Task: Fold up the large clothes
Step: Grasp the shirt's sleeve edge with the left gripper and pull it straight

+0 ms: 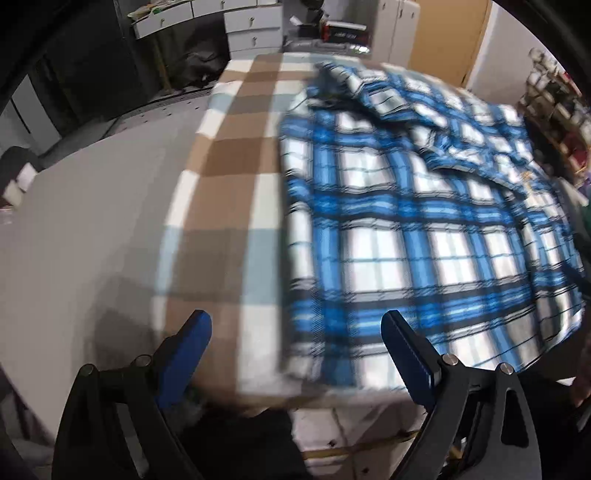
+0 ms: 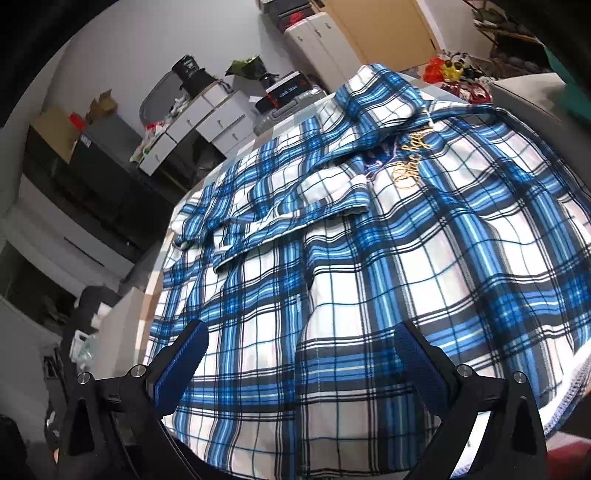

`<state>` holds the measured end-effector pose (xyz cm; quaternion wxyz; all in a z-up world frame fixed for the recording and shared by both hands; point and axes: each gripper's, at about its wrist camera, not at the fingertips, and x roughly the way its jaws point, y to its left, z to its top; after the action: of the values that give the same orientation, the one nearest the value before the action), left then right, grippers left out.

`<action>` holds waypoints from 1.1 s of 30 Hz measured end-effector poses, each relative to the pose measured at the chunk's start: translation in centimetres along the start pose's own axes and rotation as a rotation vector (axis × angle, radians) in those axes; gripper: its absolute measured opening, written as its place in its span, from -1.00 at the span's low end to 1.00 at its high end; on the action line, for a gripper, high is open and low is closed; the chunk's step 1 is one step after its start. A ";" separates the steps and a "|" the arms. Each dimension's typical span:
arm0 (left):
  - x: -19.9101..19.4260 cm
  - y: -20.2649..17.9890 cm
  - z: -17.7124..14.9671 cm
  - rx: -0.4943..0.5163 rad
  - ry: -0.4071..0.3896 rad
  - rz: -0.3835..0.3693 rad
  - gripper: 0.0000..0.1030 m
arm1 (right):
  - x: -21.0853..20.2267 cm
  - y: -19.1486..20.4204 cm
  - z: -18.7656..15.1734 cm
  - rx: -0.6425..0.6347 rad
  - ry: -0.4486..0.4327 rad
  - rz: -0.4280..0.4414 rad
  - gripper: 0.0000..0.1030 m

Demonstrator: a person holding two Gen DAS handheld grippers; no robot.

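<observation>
A large blue, white and black plaid shirt (image 1: 424, 221) lies spread on a table covered with a brown, white and pale blue checked cloth (image 1: 229, 177). One sleeve is folded across its upper part (image 2: 280, 218), and gold embroidered lettering (image 2: 410, 162) shows near the collar. My left gripper (image 1: 295, 332) is open and empty above the near edge of the table, at the shirt's left hem. My right gripper (image 2: 301, 343) is open and empty just above the shirt's lower part (image 2: 332, 314).
White drawer units (image 1: 251, 26) and a dark suitcase (image 2: 288, 107) stand beyond the table's far end. A grey surface (image 1: 92, 221) lies left of the table. A wooden door (image 2: 388, 26) and cluttered shelves (image 1: 554, 99) are at the back right.
</observation>
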<state>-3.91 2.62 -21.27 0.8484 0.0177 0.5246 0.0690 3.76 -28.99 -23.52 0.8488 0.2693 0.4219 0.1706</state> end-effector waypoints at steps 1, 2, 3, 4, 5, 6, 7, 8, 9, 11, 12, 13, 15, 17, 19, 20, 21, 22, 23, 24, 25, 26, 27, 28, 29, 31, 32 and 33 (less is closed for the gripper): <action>0.1 0.1 -0.2 0.012 0.014 0.021 0.76 | -0.1 -0.1 0.0 0.000 -0.001 0.001 0.98; 0.2 0.0 -0.4 0.028 0.026 0.035 0.76 | -0.1 -0.2 0.0 0.000 0.001 0.003 0.98; 0.6 -0.2 -0.6 0.038 0.037 0.034 0.76 | -0.3 -0.4 -0.1 0.004 0.003 0.006 0.98; 1.0 -0.2 -0.6 0.044 0.058 0.027 0.76 | -0.3 -0.5 0.0 0.007 0.004 0.011 0.98; 1.3 -0.4 -0.8 0.044 0.072 0.024 0.76 | -0.3 -0.6 0.1 0.009 0.006 0.015 0.98; 1.7 -0.6 -0.8 0.049 0.086 0.024 0.76 | -0.3 -0.6 0.2 0.012 0.007 0.018 0.98; 2.1 -0.6 -0.7 0.055 0.100 0.043 0.76 | -0.2 -0.7 0.3 0.015 0.009 0.021 0.98; 2.6 -0.6 -0.7 0.054 0.115 0.076 0.74 | -0.2 -0.8 0.3 0.018 0.012 0.022 0.98; 2.8 -0.5 -0.6 0.048 0.120 0.090 0.74 | -0.2 -0.9 0.2 0.023 0.015 0.021 0.98; 2.7 -0.8 -0.7 0.067 0.116 0.063 0.73 | -0.2 -1.0 0.2 0.035 0.023 0.025 0.98; 2.7 -1.0 -0.8 0.081 0.110 0.063 0.69 | -0.1 -1.1 0.2 0.038 0.027 0.030 0.98; 2.9 -1.3 -0.8 0.098 0.113 0.065 0.51 | -0.1 -1.1 0.1 0.037 0.028 0.033 0.98; 3.1 -1.4 -0.6 0.099 0.119 -0.011 -0.13 | -0.3 -0.9 0.1 0.030 0.023 0.037 0.98; 3.2 -1.3 -0.4 0.082 0.127 -0.074 -0.55 | -0.4 -0.8 0.1 0.023 0.015 0.038 0.98; 3.1 -1.0 -0.4 0.070 0.122 -0.131 -0.80 | -0.5 -0.8 0.1 0.022 0.014 0.041 0.98; 3.0 -0.8 -0.3 0.066 0.122 -0.168 -0.81 | -0.5 -0.8 0.1 0.025 0.014 0.044 0.98; 2.7 -0.4 -0.2 0.049 0.110 -0.224 -0.82 | -0.5 -0.8 0.1 0.028 0.014 0.046 0.98; 2.3 -0.2 -0.1 0.040 0.096 -0.275 -0.82 | -0.5 -0.8 0.1 0.031 0.014 0.049 0.98; 1.9 -0.1 0.0 0.041 0.069 -0.307 -0.82 | -0.5 -0.8 0.1 0.033 0.016 0.052 0.98; 1.5 -0.1 0.0 0.054 0.036 -0.308 -0.82 | -0.5 -0.8 0.1 0.034 0.017 0.054 0.98; 1.0 -0.4 -0.1 0.084 0.000 -0.299 -0.82 | -0.5 -0.8 0.1 0.033 0.018 0.055 0.98; 0.8 -0.7 -0.2 0.110 -0.021 -0.294 -0.82 | -0.5 -0.6 0.1 0.030 0.018 0.054 0.98; 0.6 -1.1 -0.3 0.142 -0.038 -0.290 -0.82 | -0.5 -0.6 0.1 0.026 0.018 0.053 0.98; 0.7 -1.4 -0.2 0.165 -0.042 -0.283 -0.82 | -0.5 -0.4 0.1 0.020 0.016 0.053 0.98; 0.7 -1.9 -0.6 0.186 -0.043 -0.269 -0.82 | -0.5 -0.2 0.1 0.013 0.015 0.052 0.98; 1.0 -2.5 -0.7 0.218 -0.041 -0.234 -0.82 | -0.5 0.2 0.0 -0.003 0.013 0.049 0.98; 1.1 -2.8 -0.7 0.223 -0.040 -0.230 -0.82 | -0.5 0.4 -0.1 -0.012 0.012 0.046 0.98; 1.3 -2.8 -0.5 0.221 -0.038 -0.224 -0.82 | -0.5 0.5 -0.1 -0.016 0.010 0.044 0.98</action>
<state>-3.49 0.00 -22.91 0.8534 0.0538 0.5116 -0.0846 3.34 -28.82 -22.93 0.8448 0.2709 0.4187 0.1941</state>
